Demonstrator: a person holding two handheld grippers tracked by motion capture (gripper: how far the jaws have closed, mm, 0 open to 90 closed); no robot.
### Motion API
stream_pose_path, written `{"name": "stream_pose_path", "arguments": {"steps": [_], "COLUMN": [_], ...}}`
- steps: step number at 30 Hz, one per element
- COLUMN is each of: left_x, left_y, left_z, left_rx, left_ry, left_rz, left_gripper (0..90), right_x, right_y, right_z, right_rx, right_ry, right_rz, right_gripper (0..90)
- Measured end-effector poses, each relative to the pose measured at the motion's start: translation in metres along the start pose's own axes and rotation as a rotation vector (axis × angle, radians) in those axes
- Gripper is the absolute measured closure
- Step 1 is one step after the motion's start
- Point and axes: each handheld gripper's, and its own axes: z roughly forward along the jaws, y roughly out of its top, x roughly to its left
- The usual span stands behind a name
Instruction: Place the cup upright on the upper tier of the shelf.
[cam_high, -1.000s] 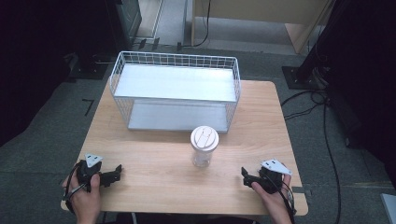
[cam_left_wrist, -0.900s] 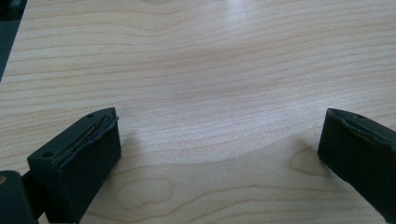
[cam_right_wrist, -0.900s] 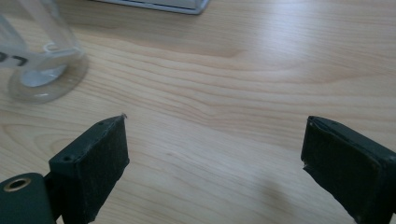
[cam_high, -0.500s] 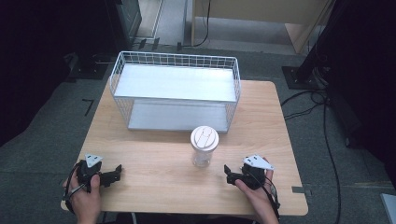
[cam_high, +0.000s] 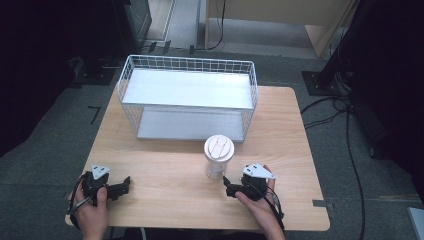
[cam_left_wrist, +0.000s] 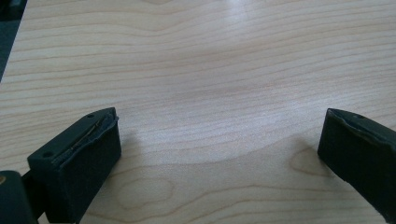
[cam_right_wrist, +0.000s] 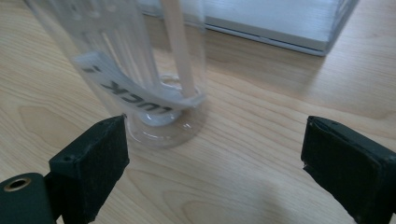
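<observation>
Clear cup (cam_high: 218, 157) just before wire basket (cam_high: 190, 102), right gripper (cam_high: 227, 186) near, fingers apart

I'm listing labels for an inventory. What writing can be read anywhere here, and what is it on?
"UCK": upside-down dark letters on a white strip inside the clear cup, cut off at both ends, so the whole word cannot be told.
White lid: a faint mark, too small to read.
Basket and table: no writing.

one cup (cam_high: 218, 156), one basket (cam_high: 131, 105), two grippers
</observation>
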Motion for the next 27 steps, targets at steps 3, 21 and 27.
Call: {"name": "stream_pose_path", "arguments": {"steps": [3, 21, 27], "left_x": [0.000, 0.000, 0.000], "left_y": [0.000, 0.000, 0.000], "left_z": [0.000, 0.000, 0.000], "left_rx": [0.000, 0.000, 0.000], "left_ry": [0.000, 0.000, 0.000], "left_rz": [0.000, 0.000, 0.000], "left_gripper": [0.0, 0.0, 0.0], "right_x": [0.005, 0.037, 0.041], "right_y": [0.003, 0.030, 0.036], "right_z": [0.001, 0.010, 0.015], "right_rx": [-0.011, -0.130, -0.169], "right_ry": [0.016, 0.063, 0.031], "right_rz": [-0.001, -0.005, 0.021], "right_gripper": [7.2, 10.9, 13.5]}}
